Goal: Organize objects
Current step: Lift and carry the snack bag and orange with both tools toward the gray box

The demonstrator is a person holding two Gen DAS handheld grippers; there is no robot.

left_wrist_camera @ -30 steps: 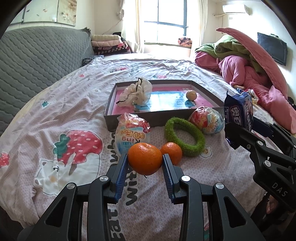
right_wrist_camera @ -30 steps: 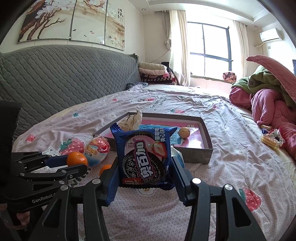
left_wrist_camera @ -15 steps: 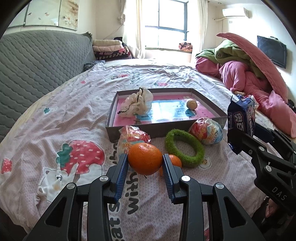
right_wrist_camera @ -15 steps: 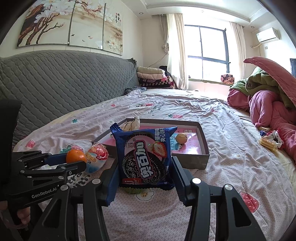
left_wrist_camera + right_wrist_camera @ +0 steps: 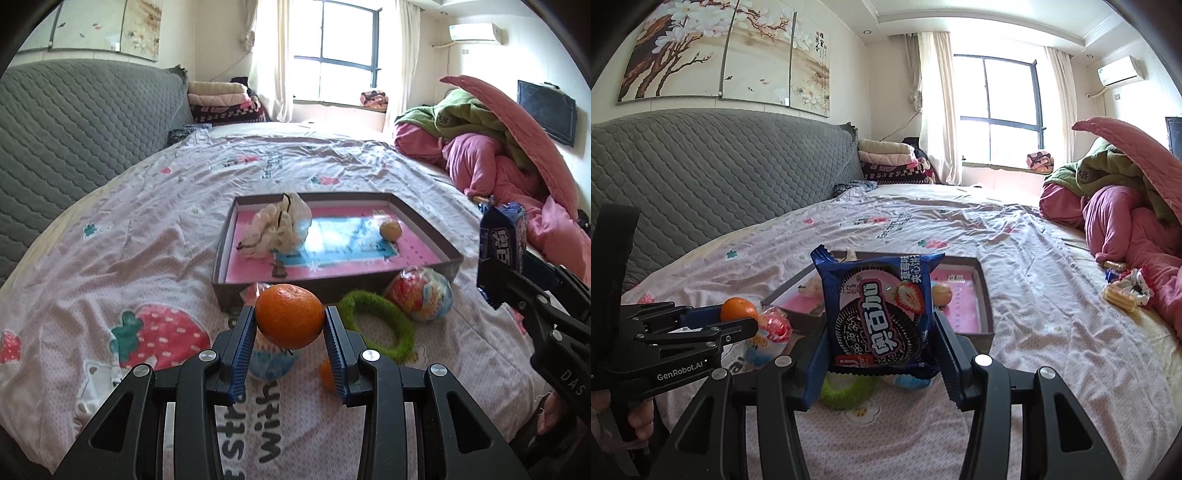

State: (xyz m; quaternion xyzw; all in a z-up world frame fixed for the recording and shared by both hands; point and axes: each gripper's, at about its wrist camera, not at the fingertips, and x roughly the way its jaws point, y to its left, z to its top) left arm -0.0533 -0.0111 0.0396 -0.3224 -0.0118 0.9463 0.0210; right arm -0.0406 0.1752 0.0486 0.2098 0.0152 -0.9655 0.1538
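- Above the printed bedsheet [image 5: 155, 236], the left gripper [image 5: 290, 325] has its two blue-padded fingers [image 5: 243, 343] clamped on an orange [image 5: 289, 321], one pad on each side of the fruit, which is lifted clear of the bed in front of the tray's near wall.
- The orange is nearly round, slightly wider than tall, so its longer axis runs across from finger to finger.
- Over the near edge of the bed, the right gripper [image 5: 879, 332] pinches a blue cookie packet [image 5: 878, 314] between its fingers, gripping the two side edges.
- The packet stands upright, its long axis vertical, crimped ends at top and bottom, printed face turned toward the right wrist camera; from the left wrist view it shows edge-on at the right [image 5: 502, 236].
- A shallow grey tray [image 5: 424, 225] with a pink floor lies on the sheet beyond both grippers; a crumpled whitish bag [image 5: 275, 229] sits in its far-left part and a small round yellowish fruit [image 5: 390, 230] near its right wall.
- Just before the tray's front wall lie a green fuzzy ring [image 5: 376, 325], flat on the sheet, and a round wrapped snack [image 5: 421, 293] touching or nearly touching the tray's corner.
- A second wrapped snack [image 5: 271, 363] and another small orange [image 5: 325, 374] lie on the sheet beneath the left gripper, mostly hidden by it.
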